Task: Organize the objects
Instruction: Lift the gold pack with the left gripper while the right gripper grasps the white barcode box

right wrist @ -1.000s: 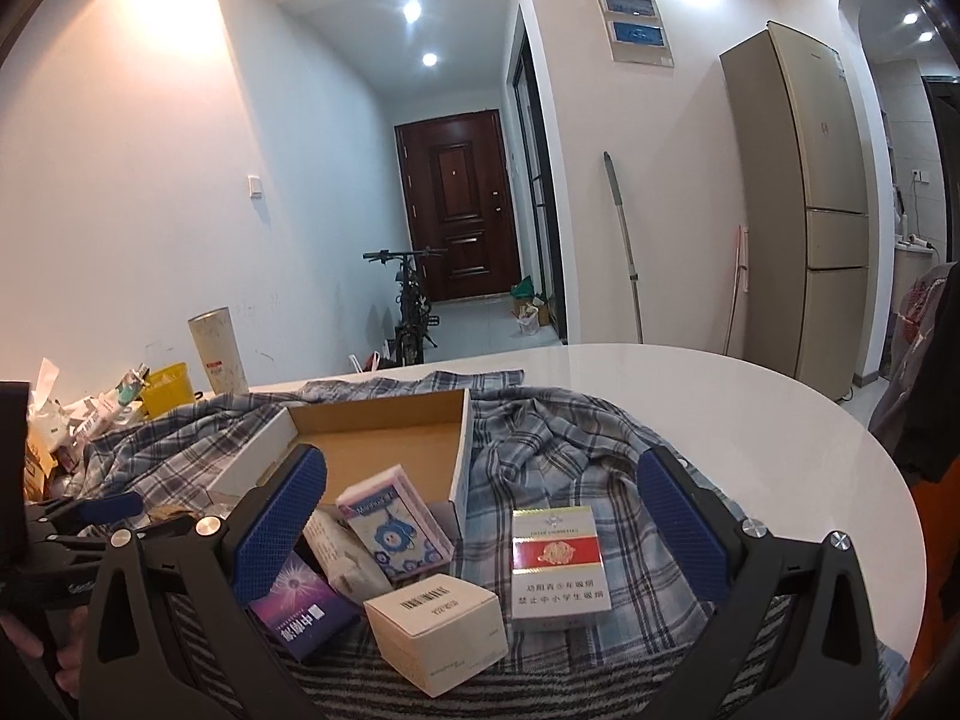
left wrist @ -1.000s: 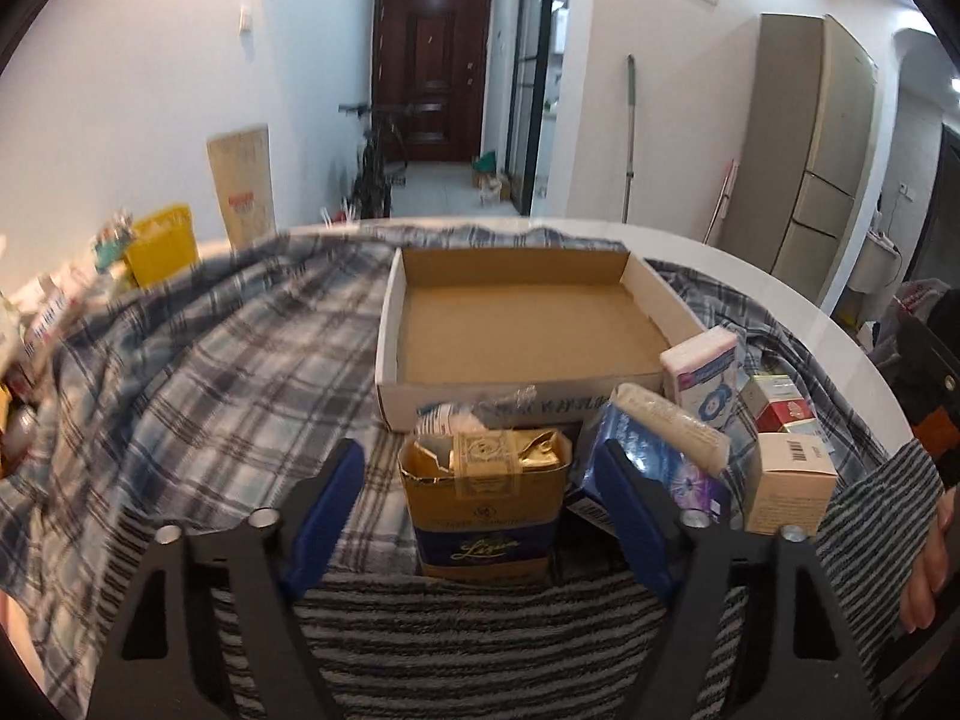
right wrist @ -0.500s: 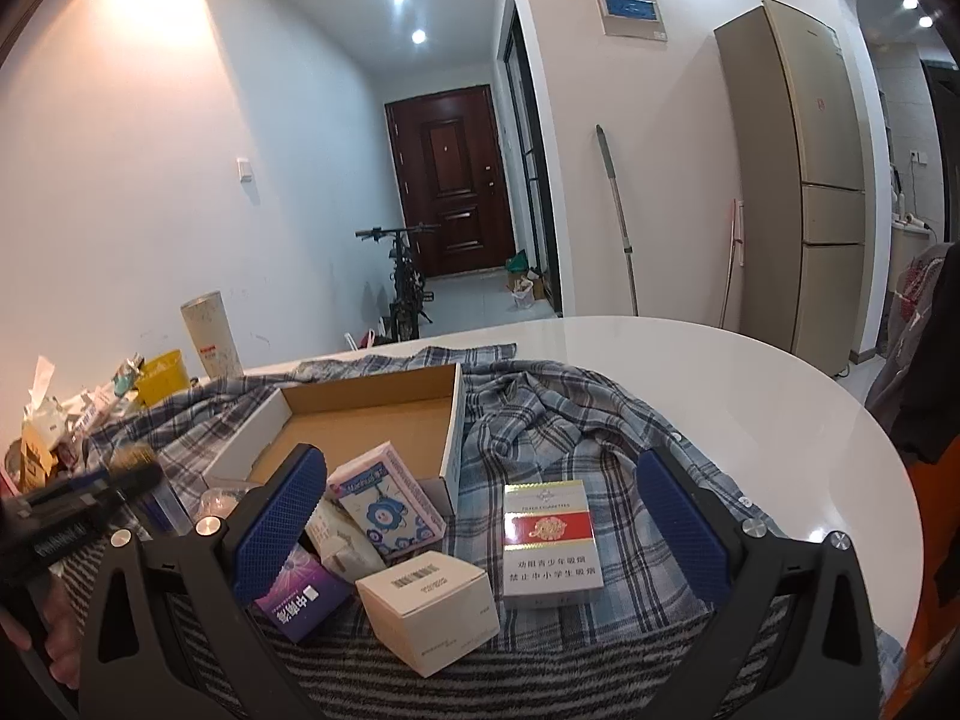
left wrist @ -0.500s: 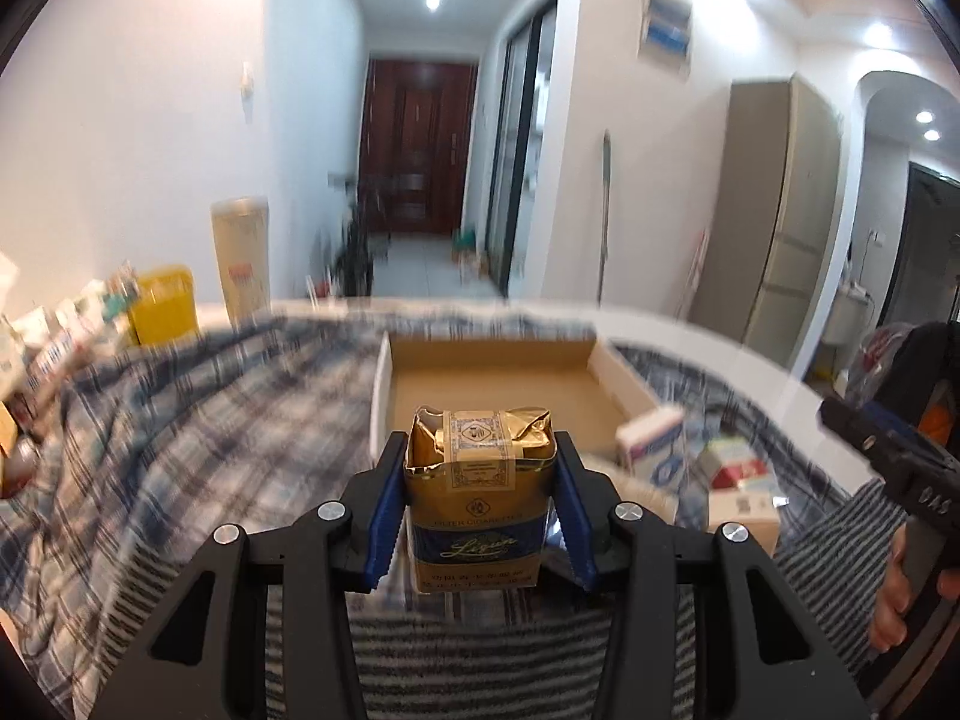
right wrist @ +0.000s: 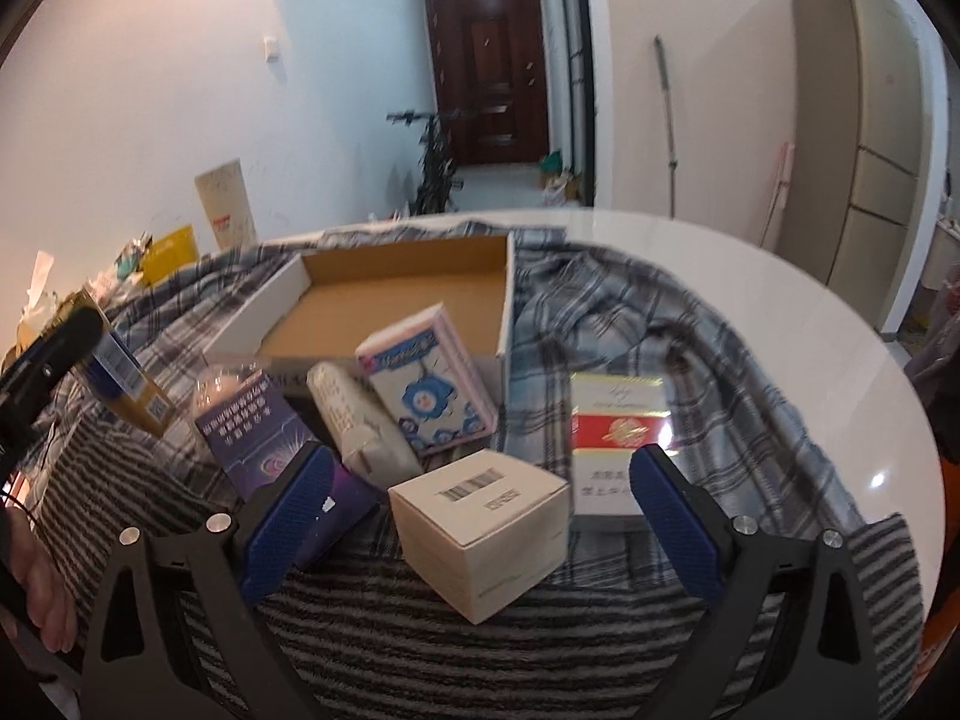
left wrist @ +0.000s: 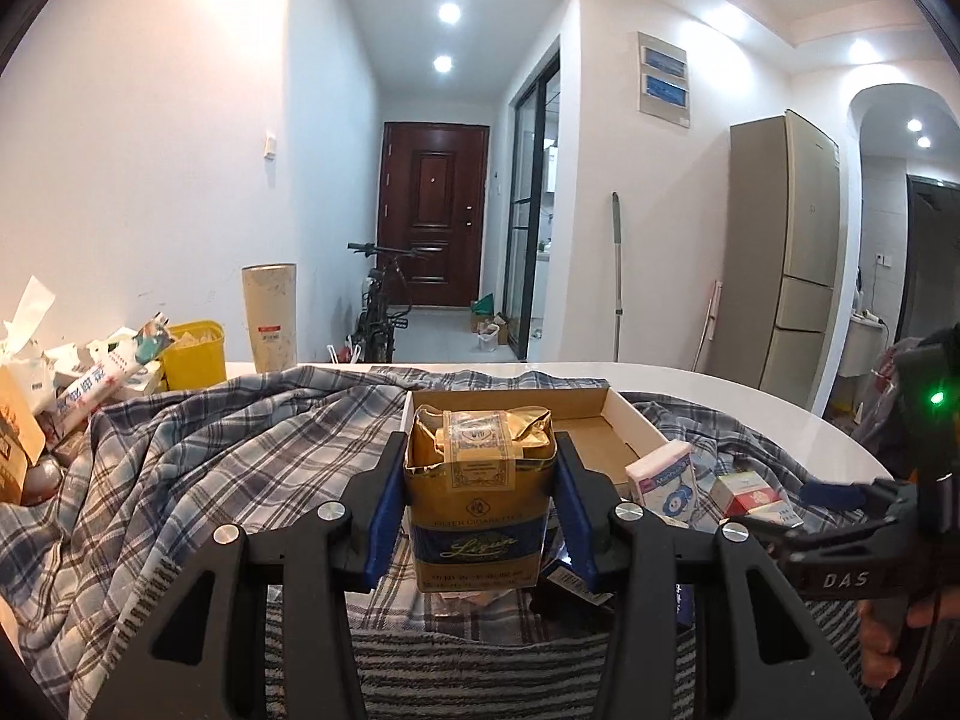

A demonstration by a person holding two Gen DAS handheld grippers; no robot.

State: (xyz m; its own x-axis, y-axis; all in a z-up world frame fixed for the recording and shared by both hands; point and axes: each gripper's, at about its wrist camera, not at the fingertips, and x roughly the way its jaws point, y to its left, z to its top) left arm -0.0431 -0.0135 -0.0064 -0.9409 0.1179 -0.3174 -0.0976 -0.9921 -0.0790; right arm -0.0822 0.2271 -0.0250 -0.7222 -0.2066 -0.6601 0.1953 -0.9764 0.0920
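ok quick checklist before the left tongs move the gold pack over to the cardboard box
1. Grip: left tongs shut on gold pack, pads on both sides: ok.
2. Pack upright: ok.
3. Pack lifted off the cloth: cannot tell.
4. Cardboard box open, floor bare where visible: ok.
5. Right tongs open, low over the white carton, out of the way: ok.
6. Pink tissue pack leans on the box's near wall: not ok if going low.

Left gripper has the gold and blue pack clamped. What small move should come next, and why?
Probably carry it forward and lower it into the cardboard tray. The left gripper is shut on the gold and blue pack, held upright above the striped cloth, and the tray just beyond it looks empty. The right gripper is open over the white barcode box, out of the way.
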